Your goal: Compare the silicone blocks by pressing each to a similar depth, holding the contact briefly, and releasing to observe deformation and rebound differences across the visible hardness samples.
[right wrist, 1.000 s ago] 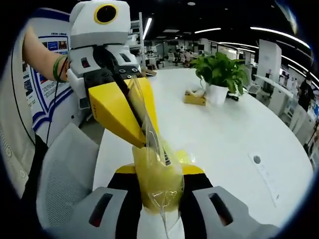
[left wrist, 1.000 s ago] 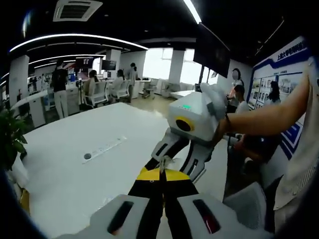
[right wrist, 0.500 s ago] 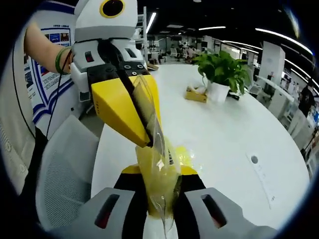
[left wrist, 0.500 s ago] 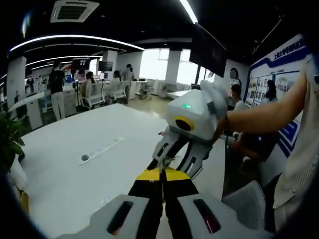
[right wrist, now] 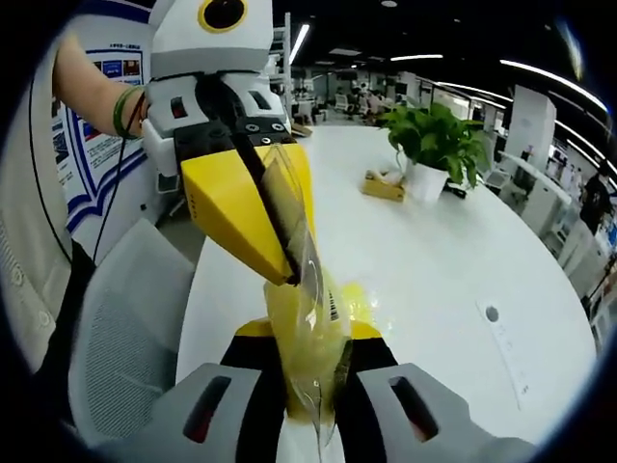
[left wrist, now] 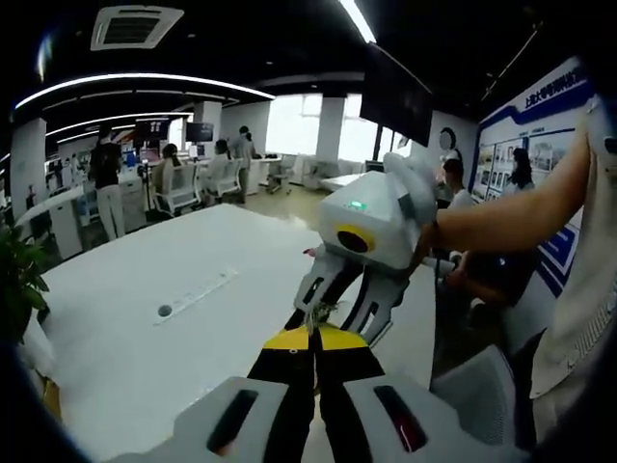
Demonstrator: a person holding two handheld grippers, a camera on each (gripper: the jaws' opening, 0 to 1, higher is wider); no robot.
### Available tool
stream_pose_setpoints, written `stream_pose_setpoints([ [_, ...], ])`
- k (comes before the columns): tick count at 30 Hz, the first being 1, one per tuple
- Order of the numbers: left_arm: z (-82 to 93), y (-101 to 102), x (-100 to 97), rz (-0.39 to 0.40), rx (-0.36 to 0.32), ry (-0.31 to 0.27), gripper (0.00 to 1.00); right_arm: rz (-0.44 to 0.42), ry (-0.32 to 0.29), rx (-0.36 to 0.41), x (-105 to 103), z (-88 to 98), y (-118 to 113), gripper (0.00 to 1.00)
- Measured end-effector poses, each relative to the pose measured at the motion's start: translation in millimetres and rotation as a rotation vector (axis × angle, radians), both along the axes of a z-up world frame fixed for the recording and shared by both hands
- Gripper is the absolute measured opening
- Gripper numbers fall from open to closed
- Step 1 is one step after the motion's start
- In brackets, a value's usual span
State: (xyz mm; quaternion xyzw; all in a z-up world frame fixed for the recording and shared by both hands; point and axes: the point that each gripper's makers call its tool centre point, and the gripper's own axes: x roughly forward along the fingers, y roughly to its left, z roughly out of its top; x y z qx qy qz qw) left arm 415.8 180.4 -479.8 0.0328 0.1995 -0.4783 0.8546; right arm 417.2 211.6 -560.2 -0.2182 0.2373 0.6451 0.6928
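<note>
Both grippers meet over the near edge of the curved white table [right wrist: 434, 260], well short of the potted green plant [right wrist: 429, 145]. The right gripper [right wrist: 307, 352] has its jaws nearly closed, pinching a clear plastic bag with a yellow silicone block inside [right wrist: 307, 333]. The left gripper [right wrist: 280, 246] has its jaws together on the bag's upper edge. Judging by this, the sample is being unpacked and no pressing has begun. Next, the bag wants pulling open and the block set flat on the table.
</note>
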Motion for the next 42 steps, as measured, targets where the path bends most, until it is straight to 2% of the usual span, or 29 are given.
stream_pose_setpoints([
  [8, 1.0, -2.3, -1.7, 0.001, 0.0, 0.009, 0.0, -0.006, 0.003, 0.005, -1.4, 1.0, -1.6, 0.13],
  [10, 2.6, -2.8, -1.1, 0.006, 0.005, 0.003, 0.0, -0.028, 0.021, 0.022, -0.5, 2.8, -1.1, 0.15],
  [18, 3.3, -5.0, -2.8, -0.008, 0.034, -0.024, 0.0, -0.026, 0.031, 0.041, -2.5, 3.9, -1.4, 0.17],
  [42, 7.0, -3.9, 1.8, 0.007, 0.046, -0.034, 0.0, -0.005, -0.016, 0.068, 3.1, 9.2, 2.2, 0.22],
])
